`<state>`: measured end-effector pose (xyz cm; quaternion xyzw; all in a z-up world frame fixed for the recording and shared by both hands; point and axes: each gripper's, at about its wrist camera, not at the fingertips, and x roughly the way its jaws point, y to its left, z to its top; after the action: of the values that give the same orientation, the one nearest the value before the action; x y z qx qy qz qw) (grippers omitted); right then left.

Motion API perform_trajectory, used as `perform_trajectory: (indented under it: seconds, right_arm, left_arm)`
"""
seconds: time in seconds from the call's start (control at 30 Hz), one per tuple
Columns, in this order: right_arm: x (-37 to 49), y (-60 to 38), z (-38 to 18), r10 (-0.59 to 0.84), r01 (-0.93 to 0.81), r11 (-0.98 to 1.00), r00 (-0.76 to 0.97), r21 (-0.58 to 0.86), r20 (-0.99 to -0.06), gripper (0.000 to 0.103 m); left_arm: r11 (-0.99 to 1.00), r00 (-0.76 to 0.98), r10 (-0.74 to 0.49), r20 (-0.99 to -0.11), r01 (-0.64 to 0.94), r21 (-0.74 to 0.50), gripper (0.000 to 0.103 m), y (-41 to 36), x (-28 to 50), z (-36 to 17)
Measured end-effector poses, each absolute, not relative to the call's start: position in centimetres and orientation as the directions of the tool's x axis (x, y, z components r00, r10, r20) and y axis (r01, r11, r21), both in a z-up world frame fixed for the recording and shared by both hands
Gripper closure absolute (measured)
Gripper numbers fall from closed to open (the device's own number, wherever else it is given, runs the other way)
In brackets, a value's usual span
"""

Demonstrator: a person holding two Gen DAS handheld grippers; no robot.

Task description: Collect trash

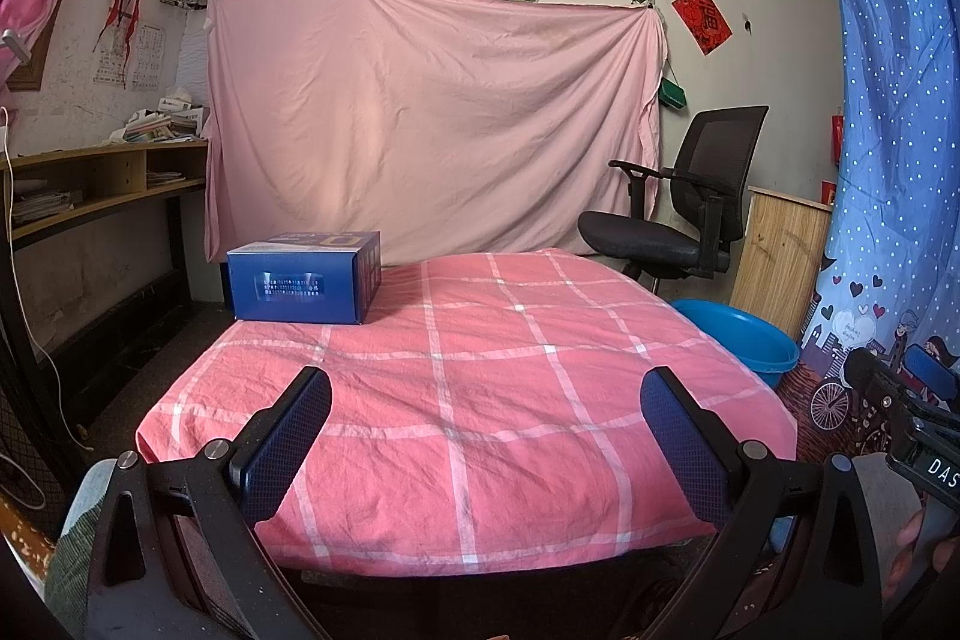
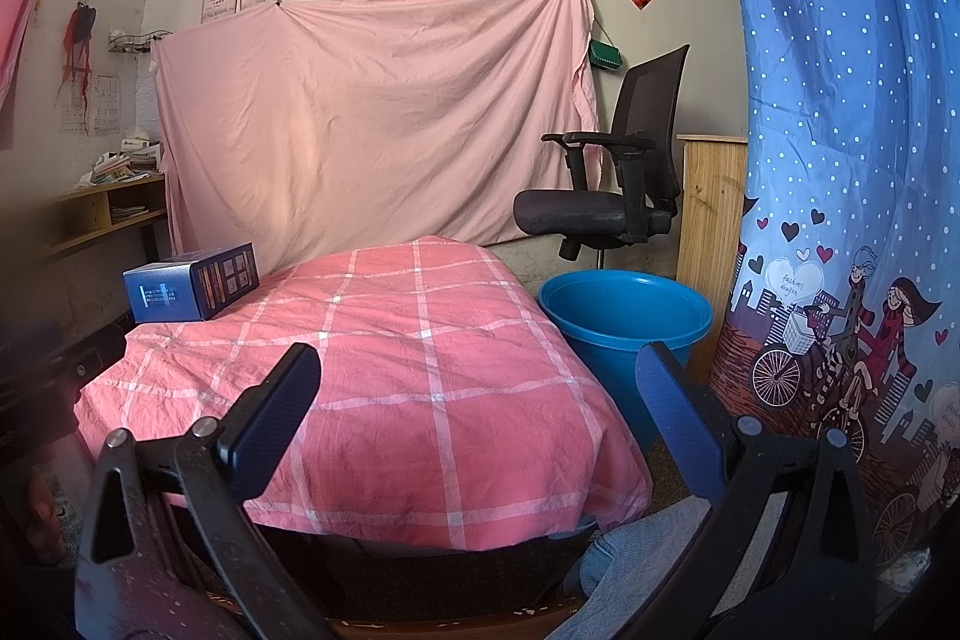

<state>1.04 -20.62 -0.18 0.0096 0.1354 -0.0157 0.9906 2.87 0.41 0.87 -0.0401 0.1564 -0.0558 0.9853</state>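
A blue cardboard box (image 1: 306,280) lies at the far left corner of a table under a pink checked cloth (image 1: 480,388); it also shows in the right wrist view (image 2: 192,283). A blue plastic basin (image 2: 624,322) stands on the floor to the right of the table, and its rim shows in the left wrist view (image 1: 738,340). My left gripper (image 1: 486,436) is open and empty over the table's near edge. My right gripper (image 2: 480,418) is open and empty near the table's front right corner; part of it shows at the right edge of the left wrist view (image 1: 900,400).
A black office chair (image 2: 612,184) stands behind the basin. A pink sheet (image 1: 432,124) hangs on the back wall. A blue patterned curtain (image 2: 852,160) hangs at the right. A wooden shelf desk (image 1: 102,184) with papers stands at the left. The pink checked cloth covers the table (image 2: 384,376).
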Motion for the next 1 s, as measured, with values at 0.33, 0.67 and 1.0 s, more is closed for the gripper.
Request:
perform_trajectory:
  seconds: [0.33,0.67,1.0]
  right_arm:
    - [1.03,-20.63,-0.16,-0.028,0.034,0.999,0.963,0.016,-0.268,0.0]
    - [1.02,-20.57,-0.16,-0.028,0.033,0.999,0.963,0.015,-0.268,0.0]
    - [1.05,-20.26,-0.28,-0.026,0.032,0.999,0.962,0.016,-0.272,0.0]
  left_arm:
    - [0.993,0.948,-0.114,-0.298,0.096,-0.076,0.002,0.37,2.8,0.89]
    - [0.993,0.952,-0.117,-0.282,0.106,-0.053,0.002,0.78,3.02,0.64]
    - [0.993,0.952,-0.119,-0.281,0.111,-0.044,0.002,0.88,3.03,0.41]
